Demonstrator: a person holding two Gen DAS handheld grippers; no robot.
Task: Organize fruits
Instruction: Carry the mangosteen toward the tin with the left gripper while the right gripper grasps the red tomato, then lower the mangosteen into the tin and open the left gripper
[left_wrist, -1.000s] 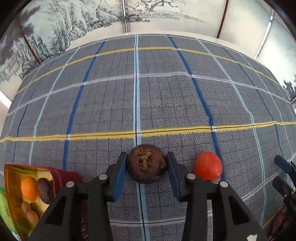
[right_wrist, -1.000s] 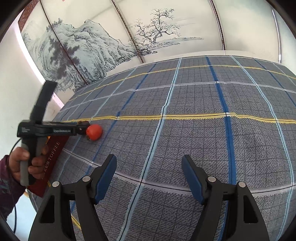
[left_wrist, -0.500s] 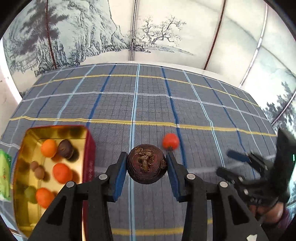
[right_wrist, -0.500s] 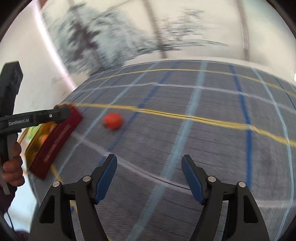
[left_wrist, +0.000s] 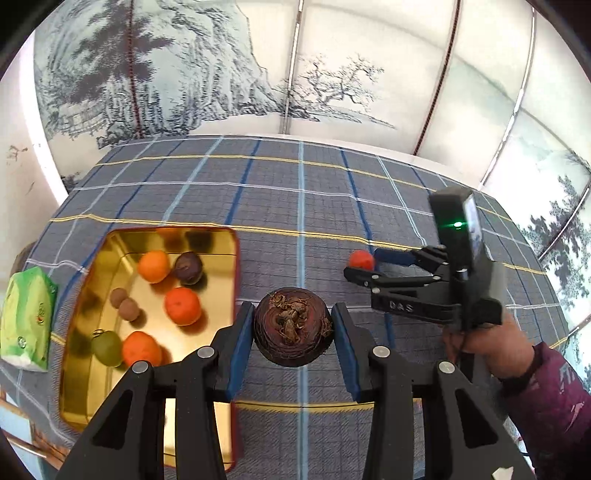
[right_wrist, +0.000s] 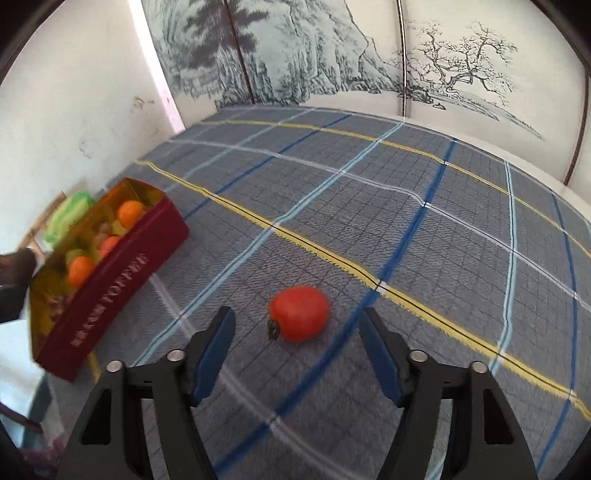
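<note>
The left gripper pinched a dark brown round fruit between its blue pads, up in the air beside the gold tin. The tin sat on the cloth with orange fruits, a green one and some small brown ones already inside. The right gripper had its jaws closing around a red tomato-like fruit, but the pads were not touching it. It lay on the cloth between them, with a gap on each side.

I thought a few things could go wrong. The red fruit was round and smooth, so one pad might reach it first and push it, and then it could roll away across the cloth. A hard squeeze might squash it, since it looked soft. The brown fruit hung just outside the red wall of the tin, so if the jaws let go too soon it could hit the rim and bounce onto the table. If it dropped from high up, it might bump the fruits inside and bruise them. The two grippers were near each other, so they could knock together on the way to the tin.

The table wore a grey checked cloth with blue, white and yellow lines. A green packet lay just left of the tin. Behind the table stood pale panels painted with mountains and a bare tree, and a plain white wall was on the left
</note>
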